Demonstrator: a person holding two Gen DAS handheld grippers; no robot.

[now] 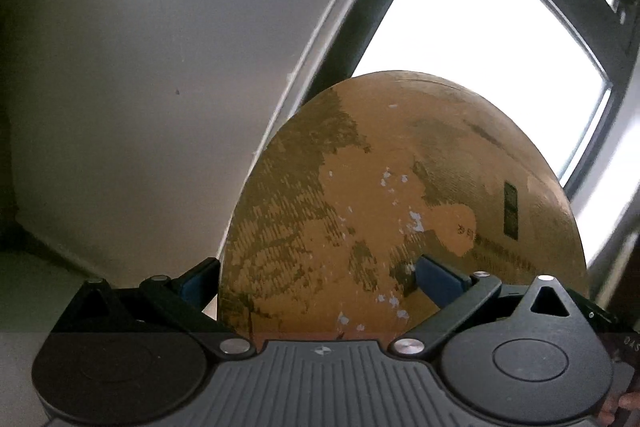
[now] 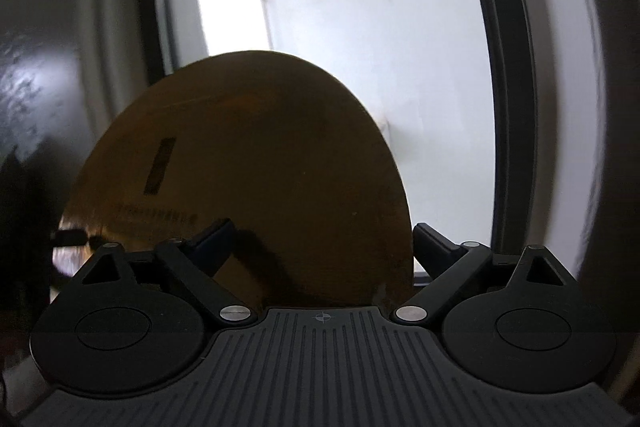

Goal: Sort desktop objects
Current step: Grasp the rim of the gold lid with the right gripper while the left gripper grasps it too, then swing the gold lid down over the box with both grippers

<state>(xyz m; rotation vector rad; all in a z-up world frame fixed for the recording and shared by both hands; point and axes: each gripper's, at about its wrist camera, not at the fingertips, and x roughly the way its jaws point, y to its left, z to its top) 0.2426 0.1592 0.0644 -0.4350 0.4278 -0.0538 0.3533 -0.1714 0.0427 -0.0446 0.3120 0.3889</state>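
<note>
A worn brown cardboard box with printed marks fills the middle of the left wrist view. My left gripper is shut on its left wall, one blue pad outside, one inside. The same box shows dark and backlit in the right wrist view. My right gripper is shut on its right wall, left finger against the inner face, right finger outside. The box is held up in the air, tilted toward the window. Its contents are hidden.
A white wall stands at the left of the left view. A bright window with a dark frame lies beyond the box and also shows in the right view. The desk is out of sight.
</note>
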